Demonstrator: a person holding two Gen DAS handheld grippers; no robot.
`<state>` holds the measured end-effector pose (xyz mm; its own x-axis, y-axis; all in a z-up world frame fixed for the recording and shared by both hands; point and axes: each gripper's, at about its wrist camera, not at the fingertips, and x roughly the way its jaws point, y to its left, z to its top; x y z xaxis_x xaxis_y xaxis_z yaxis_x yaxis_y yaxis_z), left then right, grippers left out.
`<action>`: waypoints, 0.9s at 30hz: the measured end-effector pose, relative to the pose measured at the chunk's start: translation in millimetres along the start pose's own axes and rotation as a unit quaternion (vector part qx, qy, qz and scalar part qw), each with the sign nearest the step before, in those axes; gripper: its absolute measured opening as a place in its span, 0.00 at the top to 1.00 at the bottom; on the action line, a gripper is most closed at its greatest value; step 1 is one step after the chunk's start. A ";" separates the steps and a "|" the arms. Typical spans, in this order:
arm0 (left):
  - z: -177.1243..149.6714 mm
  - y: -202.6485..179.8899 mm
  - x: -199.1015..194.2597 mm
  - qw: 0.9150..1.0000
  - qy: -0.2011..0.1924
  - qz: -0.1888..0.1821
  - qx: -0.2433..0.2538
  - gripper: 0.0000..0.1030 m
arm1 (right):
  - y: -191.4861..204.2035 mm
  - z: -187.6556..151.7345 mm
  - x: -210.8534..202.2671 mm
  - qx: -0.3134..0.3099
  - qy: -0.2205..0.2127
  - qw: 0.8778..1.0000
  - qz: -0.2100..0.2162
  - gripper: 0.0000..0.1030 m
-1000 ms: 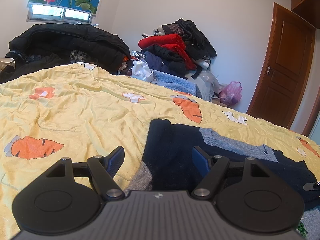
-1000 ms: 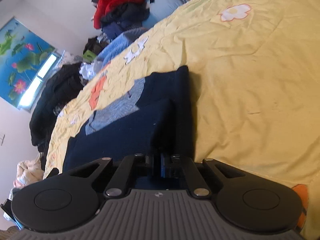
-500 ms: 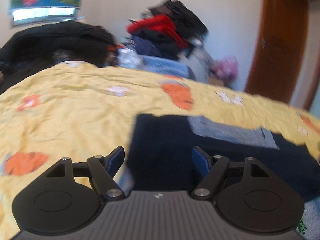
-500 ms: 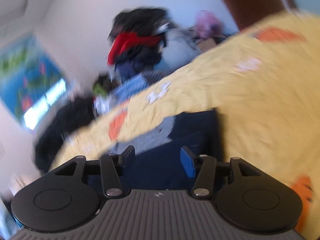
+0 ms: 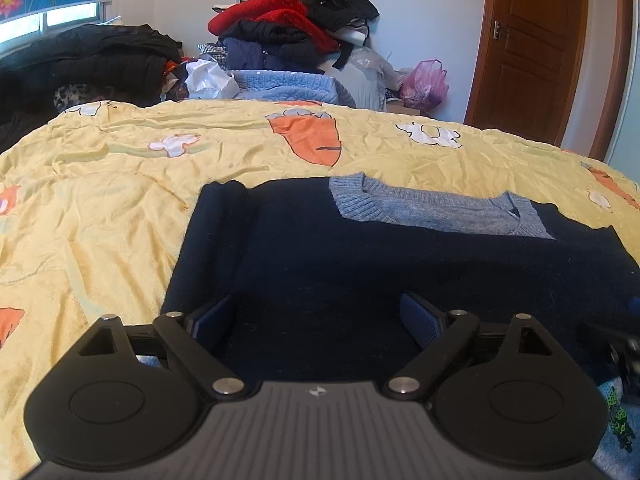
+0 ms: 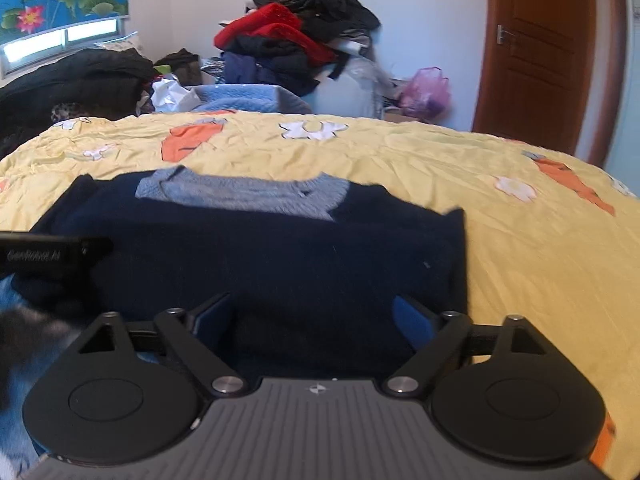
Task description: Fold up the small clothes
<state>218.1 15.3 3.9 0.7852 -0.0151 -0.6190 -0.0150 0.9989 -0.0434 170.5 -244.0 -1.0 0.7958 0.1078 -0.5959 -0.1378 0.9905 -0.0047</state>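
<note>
A small navy sweater (image 5: 360, 264) with a grey knitted collar (image 5: 436, 212) lies flat on the yellow bedspread (image 5: 100, 208), both side edges folded inward. My left gripper (image 5: 318, 316) hovers over its near left part, jaws opening wide, nothing pressed between the blue pads. In the right wrist view the same sweater (image 6: 260, 252) and grey collar (image 6: 240, 192) lie ahead. My right gripper (image 6: 314, 314) is over the near right part, jaws opening, pads clear of the cloth. The left gripper's black body (image 6: 52, 256) shows at that view's left edge.
Yellow bedspread with carrot and flower prints extends all around. Beyond the far edge sit a heap of red and dark clothes (image 5: 296, 28), a black coat pile (image 5: 92, 60), a blue blanket (image 5: 284, 84) and a pink bag (image 5: 426, 84). A brown door (image 5: 536, 48) stands at right.
The right gripper went from shut on the sweater's folded edge to wide open and rolled level. The left gripper slid right over the sweater and opened wider.
</note>
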 end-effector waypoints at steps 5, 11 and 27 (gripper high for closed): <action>0.4 -0.8 0.6 1.000 0.001 0.002 0.001 0.11 | 1.6 -6.7 1.7 0.000 0.006 1.000 -0.014 0.03; 1.7 -4.1 -2.5 1.000 0.010 0.009 0.024 0.11 | 1.7 -6.3 5.0 0.000 0.012 1.000 -0.011 0.01; -52.9 7.1 -60.5 0.998 0.029 -0.018 0.051 0.00 | 5.0 -8.5 -0.9 -0.004 0.005 1.000 -0.023 0.01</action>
<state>137.7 21.0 -0.4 0.7471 -0.0504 -0.6628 0.0772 0.9970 0.0111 164.1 -239.8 -7.3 0.7957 0.0606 -0.6026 -0.1053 0.9937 -0.0392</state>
